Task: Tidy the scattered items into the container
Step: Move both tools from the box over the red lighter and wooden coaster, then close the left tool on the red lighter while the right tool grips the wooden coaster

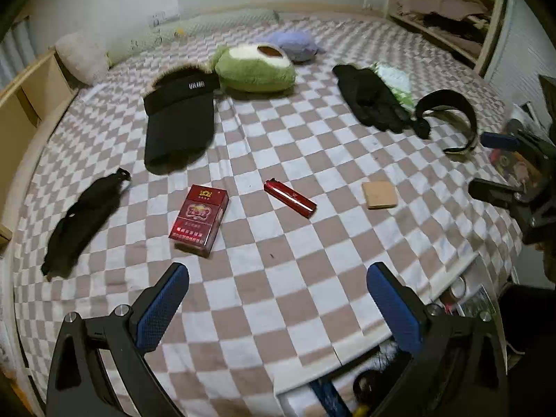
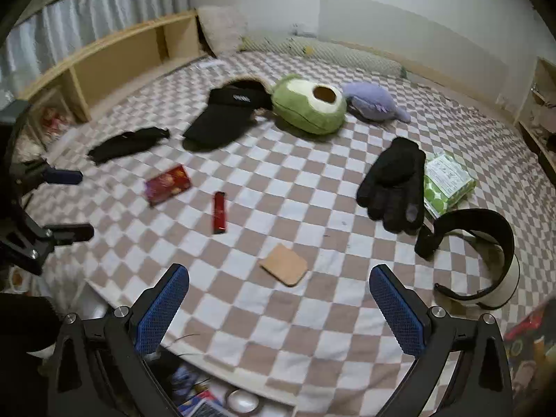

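Both grippers hover open and empty over the near edge of a checkered bed (image 1: 278,312): the left gripper (image 1: 278,274) and the right gripper (image 2: 279,274). Scattered ahead lie a red cigarette pack (image 1: 199,220) (image 2: 168,183), a red lighter (image 1: 290,198) (image 2: 219,212), a tan card (image 1: 379,194) (image 2: 284,264), a black glove (image 1: 368,97) (image 2: 394,184), a black cap (image 1: 180,118) (image 2: 222,118), a black cloth piece (image 1: 83,222) (image 2: 128,144), a black-and-cream visor (image 1: 448,118) (image 2: 486,253) and a green tissue pack (image 2: 446,182). A white box (image 1: 295,401) with odds and ends sits below the bed's edge.
An avocado plush (image 1: 253,67) (image 2: 309,107) and a purple plush (image 2: 373,102) lie farther back. Wooden shelves (image 2: 121,59) run along the left side, and a shelf unit with clothes (image 1: 448,10) stands at the far right. Pillows lie along the far wall.
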Motion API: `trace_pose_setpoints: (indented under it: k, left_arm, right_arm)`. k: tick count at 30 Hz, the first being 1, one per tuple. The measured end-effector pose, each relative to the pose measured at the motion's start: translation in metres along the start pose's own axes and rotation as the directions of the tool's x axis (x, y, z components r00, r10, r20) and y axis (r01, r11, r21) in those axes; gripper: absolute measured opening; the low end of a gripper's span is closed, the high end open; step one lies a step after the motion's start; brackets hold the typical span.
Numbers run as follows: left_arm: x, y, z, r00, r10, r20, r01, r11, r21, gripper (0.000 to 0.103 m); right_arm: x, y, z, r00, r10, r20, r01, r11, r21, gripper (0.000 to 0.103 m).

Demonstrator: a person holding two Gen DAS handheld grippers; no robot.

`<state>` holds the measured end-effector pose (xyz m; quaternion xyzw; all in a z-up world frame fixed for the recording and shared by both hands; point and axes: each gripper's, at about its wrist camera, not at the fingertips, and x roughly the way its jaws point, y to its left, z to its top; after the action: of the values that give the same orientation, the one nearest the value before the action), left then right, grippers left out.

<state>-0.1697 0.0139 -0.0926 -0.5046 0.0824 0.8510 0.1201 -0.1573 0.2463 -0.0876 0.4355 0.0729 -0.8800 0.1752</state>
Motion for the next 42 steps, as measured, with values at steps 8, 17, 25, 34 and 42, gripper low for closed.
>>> trace_pose_setpoints:
  k: [8,17,25,34,42]
  left_arm:
    - [0.060,0.011,0.032,0.995,-0.038,-0.095,0.031,0.996,-0.080,0.103]
    - [0.109,0.011,0.055,0.980,-0.140,-0.139,0.113,0.975,-0.189,0.092]
    - [0.156,0.015,0.064,0.966,-0.166,-0.199,0.107,0.955,-0.277,0.087]
    - [0.182,0.005,0.073,0.966,-0.117,-0.232,0.063,0.972,-0.228,0.087]
    - [0.179,0.003,0.065,0.966,-0.027,-0.257,0.010,0.998,-0.067,0.073]
  right_arm:
    - [0.049,-0.021,0.011,0.995,-0.032,-0.098,0.041,0.996,0.084,0.103]
    - [0.090,-0.035,0.015,0.985,0.029,-0.170,0.004,0.982,0.190,0.103]
    - [0.112,-0.044,0.002,0.970,0.057,-0.235,0.007,0.965,0.262,0.103]
    - [0.129,-0.055,-0.006,0.960,0.076,-0.270,0.015,0.948,0.317,0.103]
    - [0.145,-0.057,-0.005,0.954,0.085,-0.289,0.027,0.932,0.361,0.103]
